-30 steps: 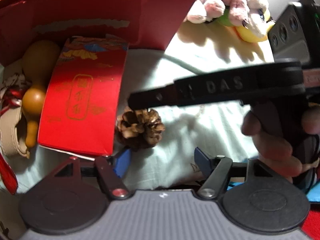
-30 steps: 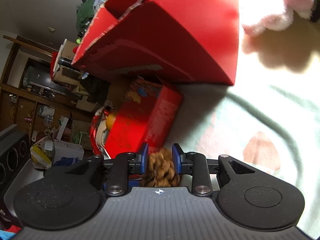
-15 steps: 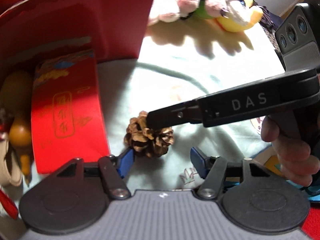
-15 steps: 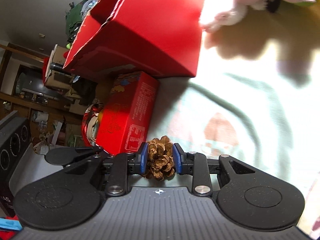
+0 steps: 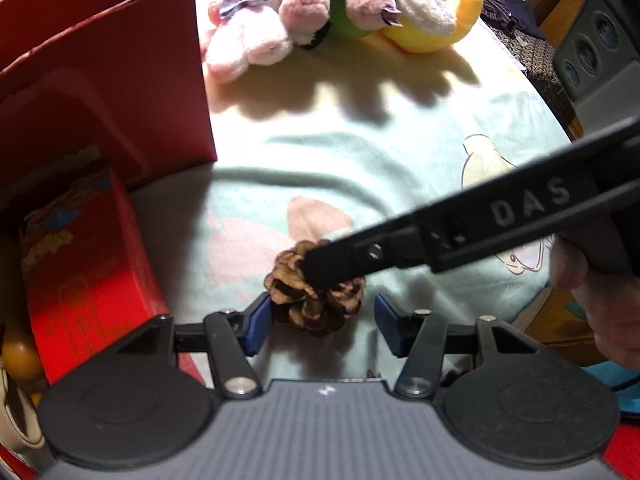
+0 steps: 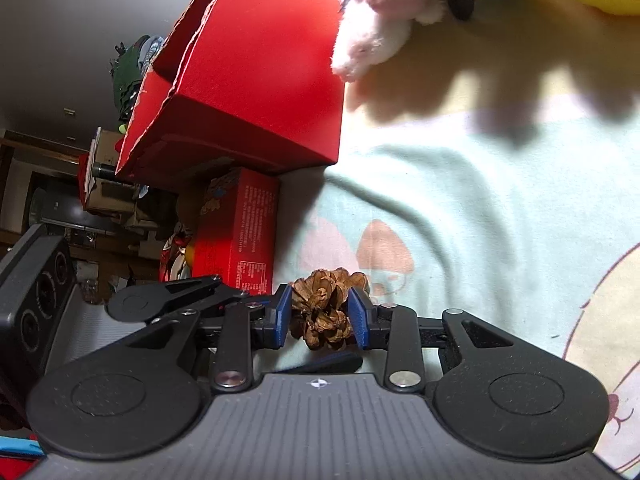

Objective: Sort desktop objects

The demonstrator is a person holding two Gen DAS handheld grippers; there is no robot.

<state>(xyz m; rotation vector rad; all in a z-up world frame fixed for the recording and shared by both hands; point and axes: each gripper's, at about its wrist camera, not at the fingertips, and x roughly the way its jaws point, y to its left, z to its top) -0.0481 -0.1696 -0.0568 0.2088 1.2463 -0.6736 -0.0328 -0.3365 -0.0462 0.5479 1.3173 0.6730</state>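
Only right wrist view shows right tool (image 6: 321, 317) clamping pinecone (image 6: 325, 312), left tool (image 5: 318, 322) wide.

**Blanket-covered surface and what sits on it**

Pale mint blanket (image 5: 400, 152) with cartoon prints covers the surface; pink and cream patches are printed near the middle. Large open red box (image 6: 256, 80) stands at the left. A smaller red printed box (image 5: 92, 272) lies just in front of it. Pink plush toys (image 5: 280, 20) and a yellow plush (image 5: 436, 28) lie at the far edge, casting shadows on the blanket.
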